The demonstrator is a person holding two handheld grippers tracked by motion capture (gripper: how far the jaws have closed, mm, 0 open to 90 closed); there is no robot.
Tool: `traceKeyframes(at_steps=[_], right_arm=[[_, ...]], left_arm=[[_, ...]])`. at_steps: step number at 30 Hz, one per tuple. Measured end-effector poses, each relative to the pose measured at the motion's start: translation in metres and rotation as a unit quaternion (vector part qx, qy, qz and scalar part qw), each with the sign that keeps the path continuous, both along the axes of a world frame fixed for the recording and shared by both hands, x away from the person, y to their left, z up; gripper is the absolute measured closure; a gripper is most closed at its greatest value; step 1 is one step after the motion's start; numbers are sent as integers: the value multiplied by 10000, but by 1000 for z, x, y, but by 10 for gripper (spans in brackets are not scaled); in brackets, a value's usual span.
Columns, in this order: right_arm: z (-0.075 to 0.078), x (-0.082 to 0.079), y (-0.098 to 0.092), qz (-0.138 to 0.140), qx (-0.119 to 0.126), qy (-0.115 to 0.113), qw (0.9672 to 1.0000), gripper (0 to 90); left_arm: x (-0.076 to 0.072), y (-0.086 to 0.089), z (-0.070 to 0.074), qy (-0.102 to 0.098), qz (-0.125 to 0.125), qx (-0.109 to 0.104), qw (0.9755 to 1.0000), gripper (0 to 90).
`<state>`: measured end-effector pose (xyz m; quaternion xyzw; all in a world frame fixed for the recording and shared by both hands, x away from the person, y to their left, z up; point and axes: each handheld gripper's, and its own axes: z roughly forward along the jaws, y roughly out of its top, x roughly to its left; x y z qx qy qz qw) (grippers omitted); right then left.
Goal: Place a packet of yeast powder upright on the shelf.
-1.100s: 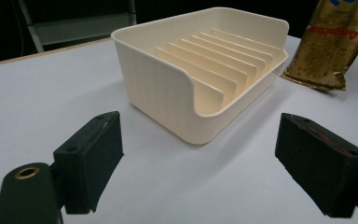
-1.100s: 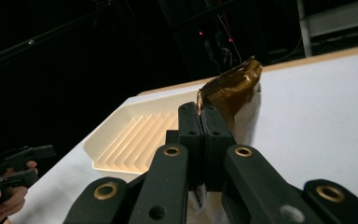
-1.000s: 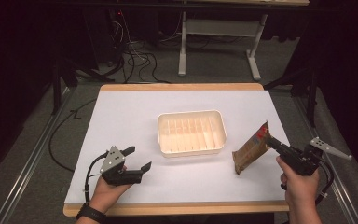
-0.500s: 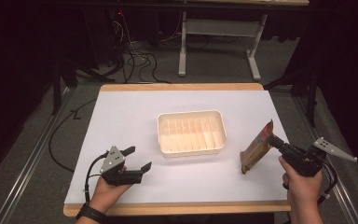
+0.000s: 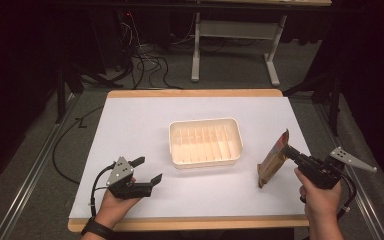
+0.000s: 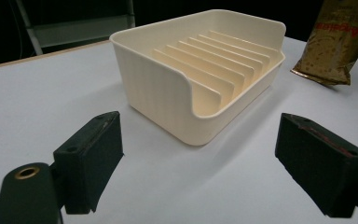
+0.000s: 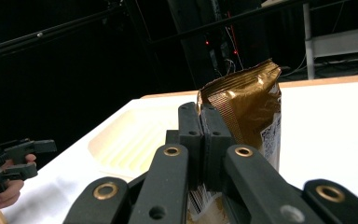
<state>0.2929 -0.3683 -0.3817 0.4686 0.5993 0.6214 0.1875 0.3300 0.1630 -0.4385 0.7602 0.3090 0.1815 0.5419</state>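
White table, one tray, one packet

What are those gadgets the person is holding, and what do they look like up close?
Two black handheld grippers. The left gripper and right gripper each carry a grey three-cornered plate and trail a black cable. Their jaws are blocky black pads on arms with brass-ringed holes. A dark wristband sits on the left wrist.

black grippers with brass rivets, grey plates, dark wristband.
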Motion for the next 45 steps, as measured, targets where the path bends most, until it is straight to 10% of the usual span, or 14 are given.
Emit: traceKeyframes(at_steps=[45], right_arm=[[93,16,39,398,-140,-785,9960,898]], left_arm=[[-1,4,1,-23,35,-86,10000,155]])
